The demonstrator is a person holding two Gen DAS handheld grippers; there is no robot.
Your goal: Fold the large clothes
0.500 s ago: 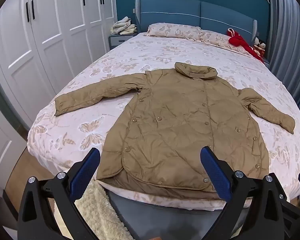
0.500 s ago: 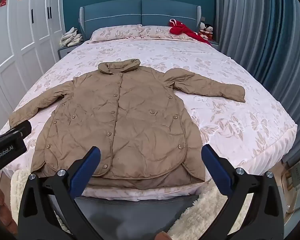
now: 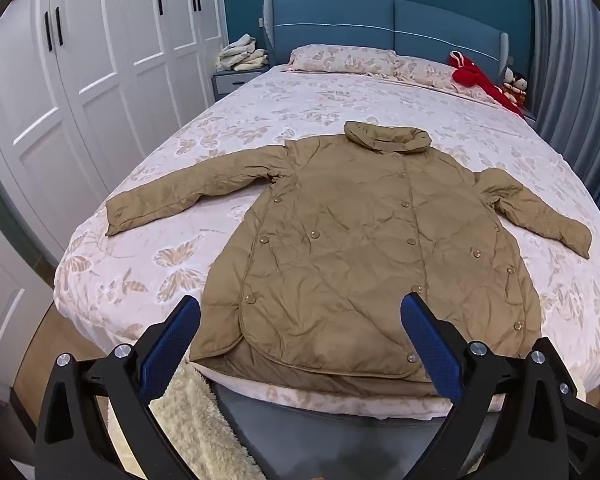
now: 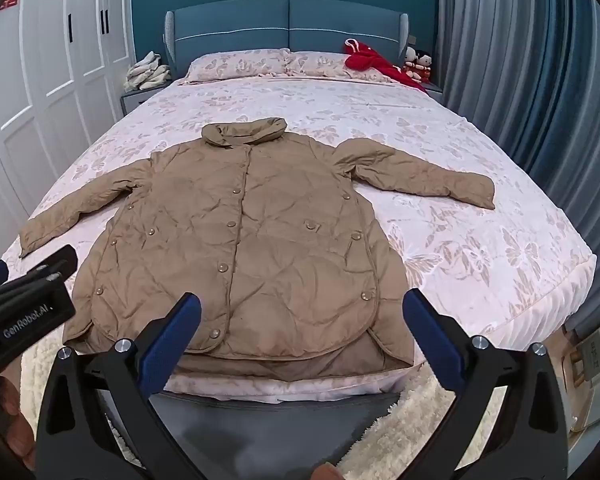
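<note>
On the bed (image 3: 148, 264) a coat (image 3: 360, 248) is spread flat ahead of both grippers; left gripper (image 3: 300, 344) and right gripper (image 4: 300, 344) are held wide open, nothing gripped.

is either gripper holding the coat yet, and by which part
Nothing is held: left gripper and right gripper both gape open above the coat hem.

wardrobe (image 3: 80, 92) cut off left, dolls (image 4: 418, 65) too small

Tan quilted coat (image 3: 364, 248) lies flat, sleeves spread.
</note>
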